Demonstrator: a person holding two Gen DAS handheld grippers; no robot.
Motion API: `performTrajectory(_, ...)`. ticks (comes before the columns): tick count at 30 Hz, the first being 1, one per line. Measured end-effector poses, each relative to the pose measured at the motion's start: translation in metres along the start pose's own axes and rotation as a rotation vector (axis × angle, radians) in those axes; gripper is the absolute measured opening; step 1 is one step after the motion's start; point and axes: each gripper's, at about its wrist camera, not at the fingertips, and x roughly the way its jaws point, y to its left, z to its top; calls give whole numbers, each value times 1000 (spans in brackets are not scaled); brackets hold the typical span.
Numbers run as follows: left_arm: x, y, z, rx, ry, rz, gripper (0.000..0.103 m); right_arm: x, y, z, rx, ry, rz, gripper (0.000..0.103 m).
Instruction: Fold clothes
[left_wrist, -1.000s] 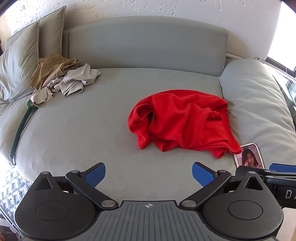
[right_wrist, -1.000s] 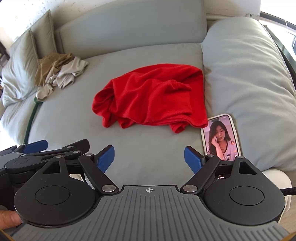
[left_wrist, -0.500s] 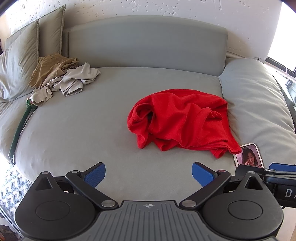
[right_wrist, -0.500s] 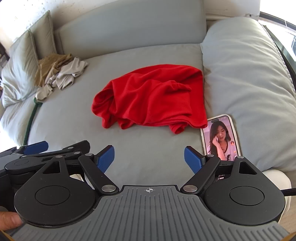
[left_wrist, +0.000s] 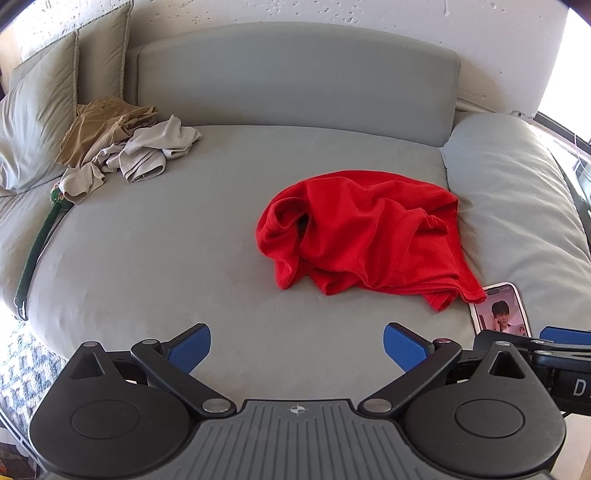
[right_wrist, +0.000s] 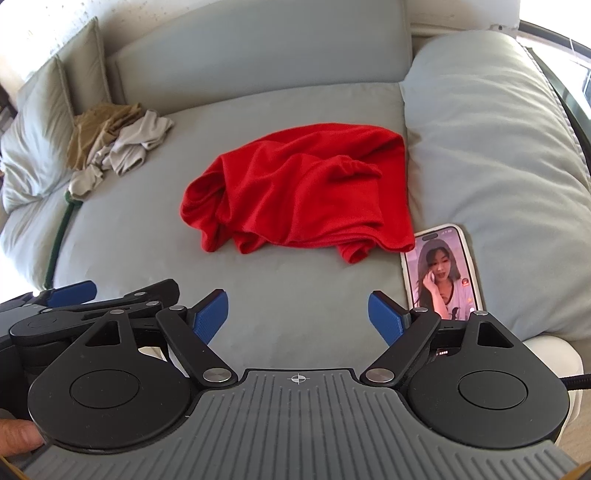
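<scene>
A crumpled red shirt (left_wrist: 362, 236) (right_wrist: 303, 199) lies in a heap on the grey sofa seat (left_wrist: 166, 240) (right_wrist: 295, 295), right of the middle. My left gripper (left_wrist: 297, 345) is open over the seat's front edge, well short of the shirt and holding nothing. My right gripper (right_wrist: 297, 317) is open too, empty, just to its right. Each gripper shows at the edge of the other's view. A pile of tan and beige clothes (left_wrist: 122, 144) (right_wrist: 114, 144) sits at the back left.
A phone (left_wrist: 500, 308) (right_wrist: 441, 269) with a lit screen lies on the seat just right of the shirt's hem. Grey cushions (left_wrist: 517, 199) bound the right side, pillows (left_wrist: 33, 114) the left. A green strap (left_wrist: 37, 247) hangs over the left front edge.
Both grippers stay open and hardly move. The red shirt lies as before.
</scene>
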Motion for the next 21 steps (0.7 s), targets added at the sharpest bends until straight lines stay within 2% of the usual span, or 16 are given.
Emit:
performTrajectory(11,32,41,-7,-85,45,67,101,25,5,6,-13,30,0,84)
performTrajectory(17,58,67,-13,-138,60,93,89,61,21,18,-127,-56,28,84)
performTrajectory(21,68,84,-13,-175,54,74,77,94,35,30,-183,-66,97,78)
